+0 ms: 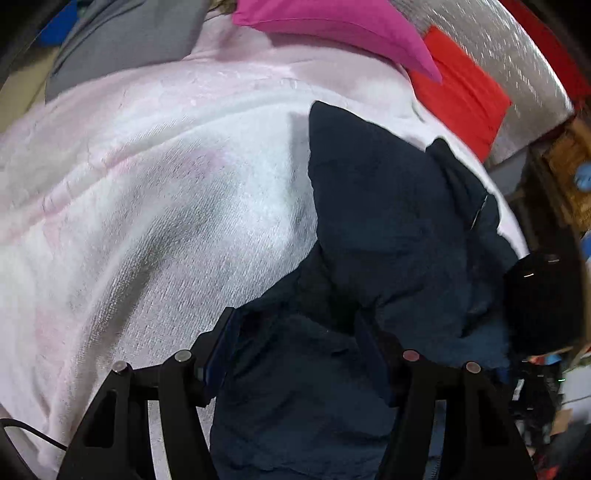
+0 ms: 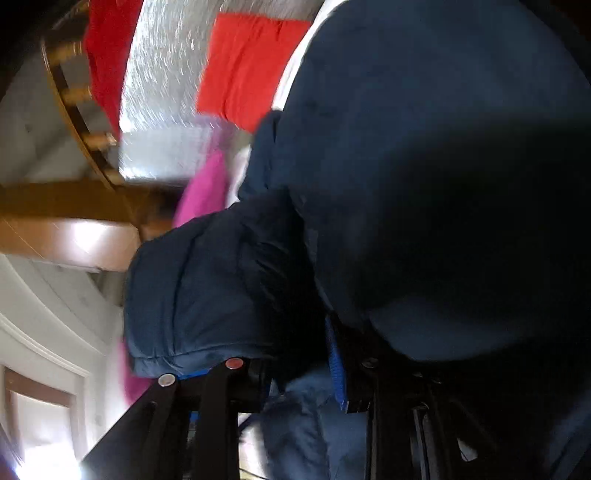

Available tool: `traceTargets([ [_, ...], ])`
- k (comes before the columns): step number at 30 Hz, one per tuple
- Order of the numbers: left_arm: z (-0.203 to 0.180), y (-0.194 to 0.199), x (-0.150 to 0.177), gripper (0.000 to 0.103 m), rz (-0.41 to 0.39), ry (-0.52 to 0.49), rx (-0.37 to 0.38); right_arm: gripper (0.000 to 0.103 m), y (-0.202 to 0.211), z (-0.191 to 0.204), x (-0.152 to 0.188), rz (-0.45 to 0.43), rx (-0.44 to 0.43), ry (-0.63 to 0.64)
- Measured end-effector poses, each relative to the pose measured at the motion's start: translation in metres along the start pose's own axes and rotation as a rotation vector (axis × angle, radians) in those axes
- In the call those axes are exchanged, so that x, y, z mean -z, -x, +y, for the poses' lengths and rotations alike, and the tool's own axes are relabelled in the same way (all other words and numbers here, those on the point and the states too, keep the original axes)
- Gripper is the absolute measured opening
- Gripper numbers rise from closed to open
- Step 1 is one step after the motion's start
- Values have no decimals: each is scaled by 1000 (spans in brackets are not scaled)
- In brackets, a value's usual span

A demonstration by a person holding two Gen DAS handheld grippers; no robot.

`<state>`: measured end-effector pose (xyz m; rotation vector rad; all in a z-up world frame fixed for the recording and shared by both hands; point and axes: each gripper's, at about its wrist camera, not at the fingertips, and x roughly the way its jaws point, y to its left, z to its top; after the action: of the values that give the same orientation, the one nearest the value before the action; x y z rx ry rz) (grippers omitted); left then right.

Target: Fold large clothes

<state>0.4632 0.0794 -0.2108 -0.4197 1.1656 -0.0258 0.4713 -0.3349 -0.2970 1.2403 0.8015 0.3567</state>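
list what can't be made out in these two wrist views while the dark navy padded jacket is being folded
- Left wrist view: the dark navy padded jacket runs off the bottom edge, so its whole shape is unclear.
- Right wrist view: the jacket fills the frame, hiding the right gripper fingertips.
- Right wrist view: the room at left is motion-blurred.

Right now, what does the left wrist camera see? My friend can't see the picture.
A dark navy puffy jacket lies bunched on a fuzzy pale pink-and-white blanket, with the left gripper and its two black fingers set around a fold of it. Beyond the blanket lie a bright pink folded cloth and a red folded cloth.
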Motion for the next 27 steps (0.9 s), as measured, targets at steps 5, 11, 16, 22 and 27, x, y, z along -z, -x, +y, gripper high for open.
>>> traceTargets([
  [5,-17,-4,5,65,3,-89,-99,79,35,27,6,22,77,137],
  [11,-46,-17,15,65,14,-219,-209,79,79,62,1,-91,277,391],
  [16,-50,-17,18,65,17,-230,-213,81,67,90,16,-74,278,535],
  [22,-41,3,14,65,-42,-220,-155,82,59,63,-8,-89,321,383],
  [27,-33,17,7,65,-102,-176,-73,80,86,12,-36,-136,135,143],
])
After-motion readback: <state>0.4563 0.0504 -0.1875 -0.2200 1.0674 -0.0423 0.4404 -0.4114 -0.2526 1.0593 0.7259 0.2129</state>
